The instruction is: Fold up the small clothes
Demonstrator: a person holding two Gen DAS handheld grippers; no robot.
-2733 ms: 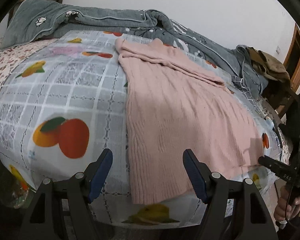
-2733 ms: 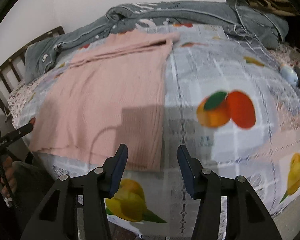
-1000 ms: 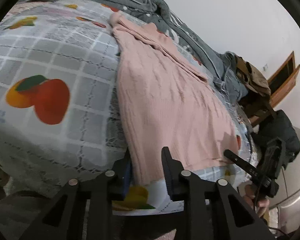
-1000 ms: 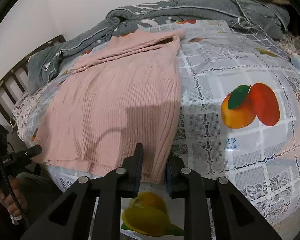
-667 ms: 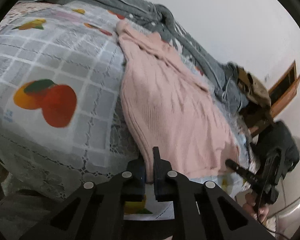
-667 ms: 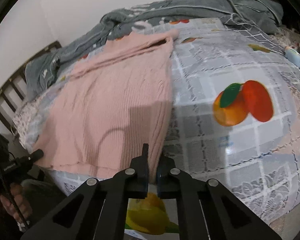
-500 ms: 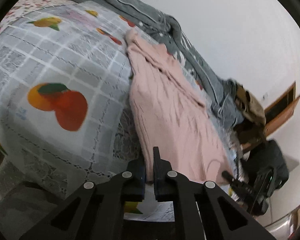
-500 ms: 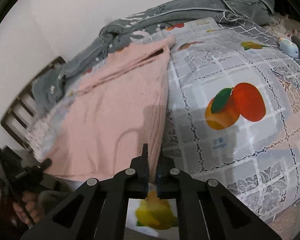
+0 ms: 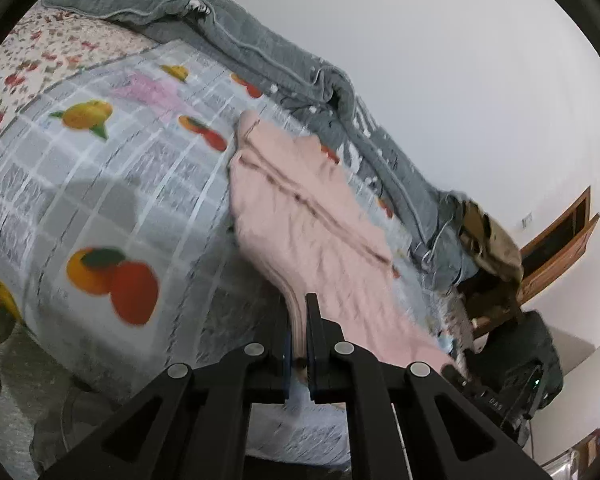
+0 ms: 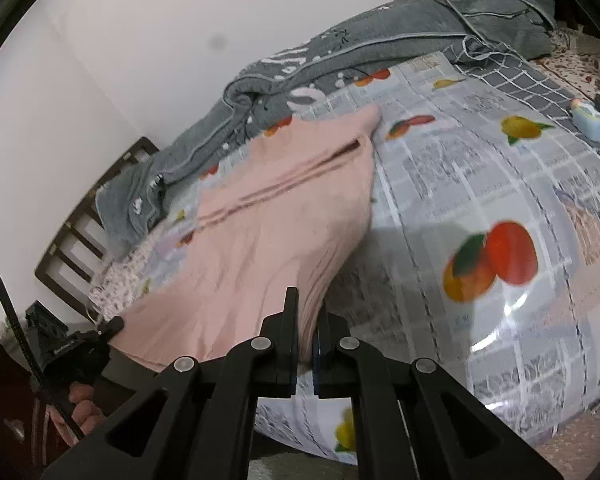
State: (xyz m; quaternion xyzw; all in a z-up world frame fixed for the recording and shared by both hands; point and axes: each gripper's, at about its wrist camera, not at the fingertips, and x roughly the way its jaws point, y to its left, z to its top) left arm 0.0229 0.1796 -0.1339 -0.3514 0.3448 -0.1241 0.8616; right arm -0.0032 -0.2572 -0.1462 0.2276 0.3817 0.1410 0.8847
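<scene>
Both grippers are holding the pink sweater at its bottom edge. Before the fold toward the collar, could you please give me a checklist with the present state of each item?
1. Left gripper shut on the sweater hem: ok.
2. Right gripper shut on the hem at the other corner: ok.
3. Hem raised off the tablecloth: ok, it slopes up into both grippers.
4. Collar end lying on the cloth: ok.
5. Sleeves tucked across the top: ok, they look folded in near the collar.
6. Landing area clear of the grey blanket: cannot tell, the blanket lies close behind the collar.
</scene>
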